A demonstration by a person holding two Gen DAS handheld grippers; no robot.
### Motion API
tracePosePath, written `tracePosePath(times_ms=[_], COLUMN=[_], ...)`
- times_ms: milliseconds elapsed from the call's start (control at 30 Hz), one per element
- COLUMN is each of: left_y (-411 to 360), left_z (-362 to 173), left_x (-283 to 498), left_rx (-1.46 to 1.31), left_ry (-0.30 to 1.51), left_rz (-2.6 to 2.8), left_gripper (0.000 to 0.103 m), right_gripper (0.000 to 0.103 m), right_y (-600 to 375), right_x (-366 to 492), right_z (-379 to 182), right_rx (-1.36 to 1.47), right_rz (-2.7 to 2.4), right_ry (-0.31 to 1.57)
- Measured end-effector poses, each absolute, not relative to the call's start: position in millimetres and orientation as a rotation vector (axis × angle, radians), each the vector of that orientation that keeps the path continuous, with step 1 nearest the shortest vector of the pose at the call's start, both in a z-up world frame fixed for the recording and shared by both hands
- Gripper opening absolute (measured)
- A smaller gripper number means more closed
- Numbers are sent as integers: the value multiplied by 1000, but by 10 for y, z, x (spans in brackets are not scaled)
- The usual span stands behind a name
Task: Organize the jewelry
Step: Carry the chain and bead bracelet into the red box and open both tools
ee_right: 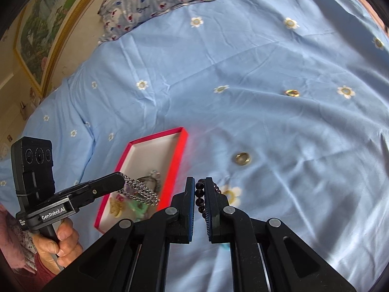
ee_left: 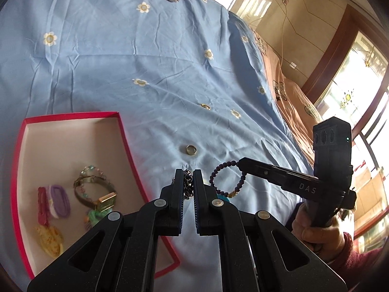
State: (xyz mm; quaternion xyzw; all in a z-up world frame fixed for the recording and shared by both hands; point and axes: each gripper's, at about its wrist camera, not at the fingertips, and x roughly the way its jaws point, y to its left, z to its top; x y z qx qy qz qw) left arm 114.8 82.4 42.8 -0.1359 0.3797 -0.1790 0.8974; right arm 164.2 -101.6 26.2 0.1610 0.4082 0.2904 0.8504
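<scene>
My left gripper is shut on a silver chain, which hangs from it above the red box in the right wrist view. My right gripper is shut on a purple bead bracelet, whose loop shows in the left wrist view above the blue sheet. The red box with a white inside holds a gold bangle, a purple clip and other pieces. A silver ring and a small gold ring lie on the sheet.
The blue flowered bedsheet covers the bed. A patterned pillow lies at the far end. A pink blanket lies along the right edge by the window. A small turquoise piece sits under the bracelet.
</scene>
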Motion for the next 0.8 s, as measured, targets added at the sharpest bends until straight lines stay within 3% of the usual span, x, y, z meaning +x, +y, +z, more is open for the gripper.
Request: tracePosePath(times_ms=[800], left_y=[1681], left_z=[281], left_x=[343], left_rx=[-378], left_ry=[768], left_rz=[-181], left_gripper=[6], right_gripper=[7], right_y=[101], right_x=[1248], right_z=[274], right_rx=[250], right_rz=[858], right_ry=[914])
